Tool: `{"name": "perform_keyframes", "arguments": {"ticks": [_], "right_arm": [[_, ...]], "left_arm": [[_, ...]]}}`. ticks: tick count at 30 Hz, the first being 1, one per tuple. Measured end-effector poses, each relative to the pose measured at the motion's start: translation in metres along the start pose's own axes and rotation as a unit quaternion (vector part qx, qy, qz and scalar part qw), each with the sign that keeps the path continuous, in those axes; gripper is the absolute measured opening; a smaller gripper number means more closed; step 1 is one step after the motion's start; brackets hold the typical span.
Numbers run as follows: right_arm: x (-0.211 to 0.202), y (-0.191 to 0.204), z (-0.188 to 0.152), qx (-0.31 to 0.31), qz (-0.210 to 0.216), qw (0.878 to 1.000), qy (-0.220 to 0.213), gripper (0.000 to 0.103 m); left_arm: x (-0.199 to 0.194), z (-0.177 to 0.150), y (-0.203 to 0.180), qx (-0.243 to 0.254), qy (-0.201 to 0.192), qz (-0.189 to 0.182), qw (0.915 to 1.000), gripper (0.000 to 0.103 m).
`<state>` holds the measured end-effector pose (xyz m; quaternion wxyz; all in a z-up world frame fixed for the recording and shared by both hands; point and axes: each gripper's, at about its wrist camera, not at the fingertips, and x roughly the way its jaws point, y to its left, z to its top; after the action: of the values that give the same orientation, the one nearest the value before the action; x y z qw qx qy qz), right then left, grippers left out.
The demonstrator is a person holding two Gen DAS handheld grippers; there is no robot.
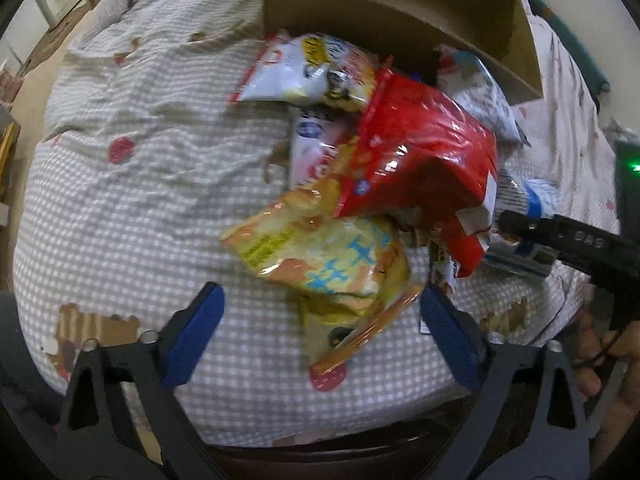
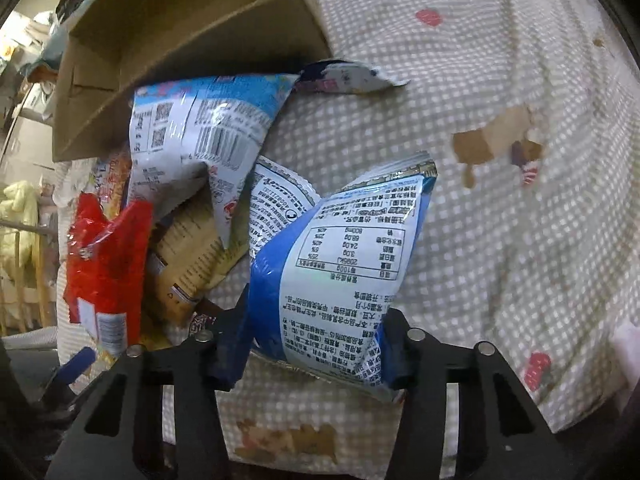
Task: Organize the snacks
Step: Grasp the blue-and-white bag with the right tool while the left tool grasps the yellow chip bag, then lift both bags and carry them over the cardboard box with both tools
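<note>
The right gripper (image 2: 312,344) is clamped on the near end of a blue-and-white bag (image 2: 340,264); both pads press its crinkled film. The left gripper (image 1: 320,328) stands released, its jaws either side of a yellow bag (image 1: 320,264) without pressing it. The snack pile lies on a checked bedcover (image 1: 120,208), just in front of an open cardboard box (image 2: 168,40) at the far side. A glossy red bag (image 1: 420,152) rests on top. Recommended: lift the blue-and-white bag slowly, as puffed foil slips and overlapping bags may drag along.
</note>
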<state>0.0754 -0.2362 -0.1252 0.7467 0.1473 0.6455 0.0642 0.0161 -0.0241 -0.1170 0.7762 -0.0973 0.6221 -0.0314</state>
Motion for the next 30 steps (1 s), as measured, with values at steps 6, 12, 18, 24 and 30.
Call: {"name": "perform_keyframes", "arguments": {"ticks": [6, 12, 18, 24, 30], "right_arm": [[-0.038, -0.007, -0.008, 0.003, 0.013, 0.999, -0.032, 0.050], [-0.074, -0.036, -0.009, 0.015, 0.018, 0.997, -0.069, 0.050], [-0.106, -0.046, -0.014, 0.014, 0.042, 0.995, -0.086, 0.050], [-0.117, -0.053, -0.035, -0.006, 0.048, 0.993, -0.105, 0.050], [-0.117, -0.059, -0.053, 0.001, 0.050, 0.992, -0.113, 0.050]], "left_arm": [[0.017, 0.001, -0.010, -0.007, 0.014, -0.005, 0.9999, 0.067], [0.032, -0.002, -0.023, 0.003, 0.005, -0.017, 0.9998, 0.057], [0.018, -0.015, -0.019, 0.003, -0.001, -0.034, 0.9994, 0.033], [-0.011, -0.025, -0.008, 0.006, -0.011, -0.018, 0.9998, 0.028], [-0.026, -0.026, 0.011, -0.014, -0.009, 0.021, 0.9996, 0.027]]}}
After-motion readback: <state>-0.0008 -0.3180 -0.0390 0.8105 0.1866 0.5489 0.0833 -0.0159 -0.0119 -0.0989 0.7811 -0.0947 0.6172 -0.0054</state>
